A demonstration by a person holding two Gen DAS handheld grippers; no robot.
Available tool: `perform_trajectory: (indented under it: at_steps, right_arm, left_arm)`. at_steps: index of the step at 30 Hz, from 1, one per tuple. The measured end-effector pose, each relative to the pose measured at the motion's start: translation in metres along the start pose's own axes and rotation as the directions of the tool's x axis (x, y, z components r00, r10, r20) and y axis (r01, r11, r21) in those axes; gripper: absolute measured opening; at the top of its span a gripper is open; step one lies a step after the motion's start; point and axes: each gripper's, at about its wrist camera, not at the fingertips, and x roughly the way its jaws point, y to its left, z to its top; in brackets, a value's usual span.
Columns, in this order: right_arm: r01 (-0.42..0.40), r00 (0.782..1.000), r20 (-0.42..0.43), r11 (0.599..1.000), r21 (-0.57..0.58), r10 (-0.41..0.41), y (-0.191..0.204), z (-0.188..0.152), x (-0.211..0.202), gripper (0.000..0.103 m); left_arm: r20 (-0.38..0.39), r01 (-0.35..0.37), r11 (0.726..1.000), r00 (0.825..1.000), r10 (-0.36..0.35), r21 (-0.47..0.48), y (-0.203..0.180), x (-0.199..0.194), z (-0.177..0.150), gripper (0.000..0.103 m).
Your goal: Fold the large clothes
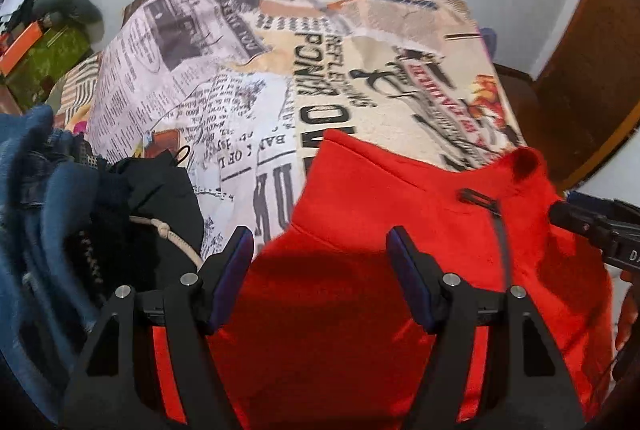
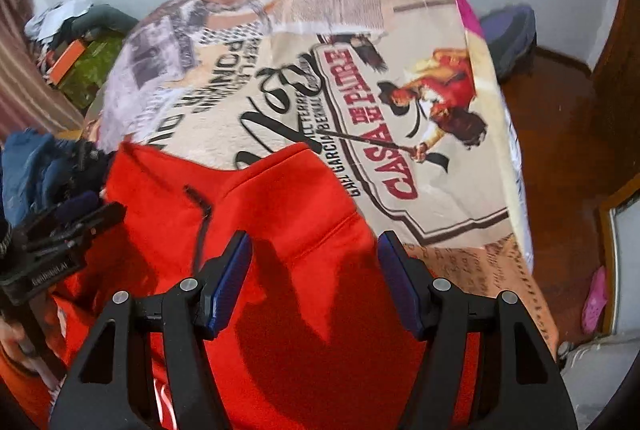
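A large red fleece top [image 1: 380, 230] with a dark zip [image 1: 500, 230] lies on a bed cover printed like newspaper [image 1: 240, 78]. It also shows in the right wrist view [image 2: 280, 250], with the zip [image 2: 200, 226] at its left. My left gripper [image 1: 320, 250] is open and hovers over the red cloth, empty. My right gripper [image 2: 314, 254] is open over the same cloth, empty. The right gripper shows at the right edge of the left view [image 1: 600, 230]; the left gripper shows at the left edge of the right view [image 2: 60, 230].
A pile of blue and black clothes [image 1: 80, 210] lies left of the red top, also in the right wrist view [image 2: 44, 166]. Green and orange boxes [image 1: 40, 54] stand at the far left. A wooden floor [image 2: 560, 134] and a pink shoe [image 2: 596, 298] are to the right of the bed.
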Motion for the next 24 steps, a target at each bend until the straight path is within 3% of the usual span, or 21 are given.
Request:
perform_trajectory:
  at_steps: [3,7,9,11,12,14,16,20,24]
  right_arm:
    - [-0.027,0.997,-0.068,1.0,0.011,0.027,-0.005,0.005,0.022,0.061]
    - [-0.098,0.993,-0.06,0.99,0.097,0.104,-0.018,0.007,0.031,0.064]
    - [-0.132,0.989,-0.05,0.982,0.138,0.14,-0.022,0.005,0.033,0.064]
    - [-0.138,0.989,-0.035,0.981,0.134,0.144,-0.019,0.003,0.032,0.06]
    - [-0.145,0.988,-0.029,0.982,0.122,0.149,-0.016,0.001,0.031,0.051]
    - [-0.15,0.988,-0.016,0.984,0.096,0.152,-0.012,0.0,0.027,0.039]
    - [-0.152,0.988,0.003,0.985,0.078,0.153,-0.009,-0.002,0.021,0.017]
    - [-0.18,0.983,0.047,0.981,0.072,0.177,-0.007,-0.009,-0.003,0.009]
    - [-0.196,0.976,0.103,0.98,0.028,0.192,0.003,-0.018,-0.04,0.008]
  left_arm:
    - [-0.03,0.064,0.995,0.997,-0.067,-0.082,0.014,0.02,0.003,0.07]
    - [-0.021,0.187,0.965,0.981,-0.194,-0.181,0.03,0.028,0.0,0.072]
    - [-0.019,0.2,0.964,0.978,-0.207,-0.174,0.029,0.027,0.0,0.072]
    - [-0.019,0.211,0.967,0.976,-0.216,-0.146,0.025,0.025,0.0,0.06]
    - [-0.015,0.21,0.969,0.977,-0.214,-0.128,0.023,0.022,0.001,0.054]
    - [0.002,0.217,0.971,0.976,-0.218,-0.106,0.017,0.014,0.001,0.021]
    - [0.006,0.196,0.975,0.98,-0.197,-0.105,0.013,0.007,0.0,0.009]
    - [0.028,0.184,0.98,0.983,-0.182,-0.076,0.007,-0.013,-0.003,0.005]
    - [0.087,0.164,0.986,0.982,-0.167,0.034,-0.011,-0.057,-0.011,0.005]
